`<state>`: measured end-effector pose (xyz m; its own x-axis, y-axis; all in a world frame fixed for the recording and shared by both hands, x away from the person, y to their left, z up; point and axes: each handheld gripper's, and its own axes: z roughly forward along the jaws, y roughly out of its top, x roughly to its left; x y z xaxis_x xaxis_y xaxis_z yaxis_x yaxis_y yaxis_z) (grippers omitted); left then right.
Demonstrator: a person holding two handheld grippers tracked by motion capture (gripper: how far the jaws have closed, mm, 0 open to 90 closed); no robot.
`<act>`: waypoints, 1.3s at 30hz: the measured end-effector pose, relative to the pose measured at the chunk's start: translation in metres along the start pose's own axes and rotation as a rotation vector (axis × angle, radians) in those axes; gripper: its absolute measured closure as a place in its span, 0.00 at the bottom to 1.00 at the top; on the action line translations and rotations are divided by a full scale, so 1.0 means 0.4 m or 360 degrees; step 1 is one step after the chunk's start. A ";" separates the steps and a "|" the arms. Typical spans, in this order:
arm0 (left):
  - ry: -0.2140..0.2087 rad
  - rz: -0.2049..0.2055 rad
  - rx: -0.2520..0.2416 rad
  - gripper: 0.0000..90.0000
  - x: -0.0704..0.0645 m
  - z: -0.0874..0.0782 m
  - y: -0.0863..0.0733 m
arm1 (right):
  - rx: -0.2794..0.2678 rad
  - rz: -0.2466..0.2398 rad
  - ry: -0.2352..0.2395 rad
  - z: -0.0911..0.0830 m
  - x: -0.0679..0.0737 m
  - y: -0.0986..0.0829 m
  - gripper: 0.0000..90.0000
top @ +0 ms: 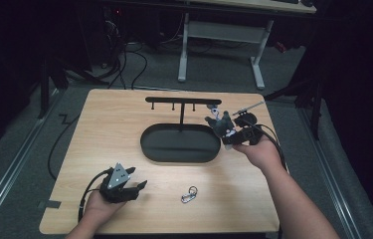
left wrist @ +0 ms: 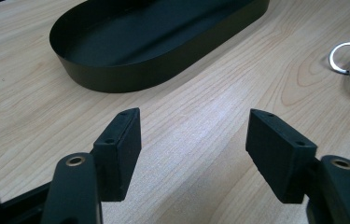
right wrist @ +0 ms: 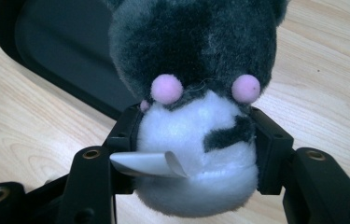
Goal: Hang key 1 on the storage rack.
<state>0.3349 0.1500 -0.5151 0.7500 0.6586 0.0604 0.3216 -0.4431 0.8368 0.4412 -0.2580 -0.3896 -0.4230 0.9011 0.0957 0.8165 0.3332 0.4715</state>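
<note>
Up near the bench's [top: 99, 129] right edge, just right of the tray [top: 149, 147], right gripper [top: 230, 134] clenched on plush [right wrist: 196, 93], held above the wood; near the front-left corner, left gripper [top: 124, 186] released, resting low, keyring [top: 189, 194] just beside.

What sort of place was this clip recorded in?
Probably a lab or recording studio rather than a home: a small wooden table stands on grey carpet with cables trailing across it, dark surroundings, and a white-legged desk behind. The right gripper holds a plush toy.
</note>
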 end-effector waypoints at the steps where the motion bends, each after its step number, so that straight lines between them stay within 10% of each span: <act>1: 0.0000 0.0000 0.0001 0.41 0.000 0.000 0.000 | 0.0001 0.0005 -0.0001 0.004 0.000 0.001 0.51; 24: -0.0001 -0.0001 0.0005 0.41 0.000 0.002 -0.001 | -0.0001 0.0057 0.0024 0.104 -0.007 0.018 0.41; 39: -0.0012 -0.0008 0.0011 0.41 0.002 0.002 0.002 | -0.0064 -0.0031 0.0030 0.072 0.030 -0.018 0.42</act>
<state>0.3361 0.1497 -0.5149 0.7528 0.6562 0.0522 0.3292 -0.4440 0.8334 0.4417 -0.2414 -0.4170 -0.4462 0.8891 0.1022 0.7918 0.3390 0.5081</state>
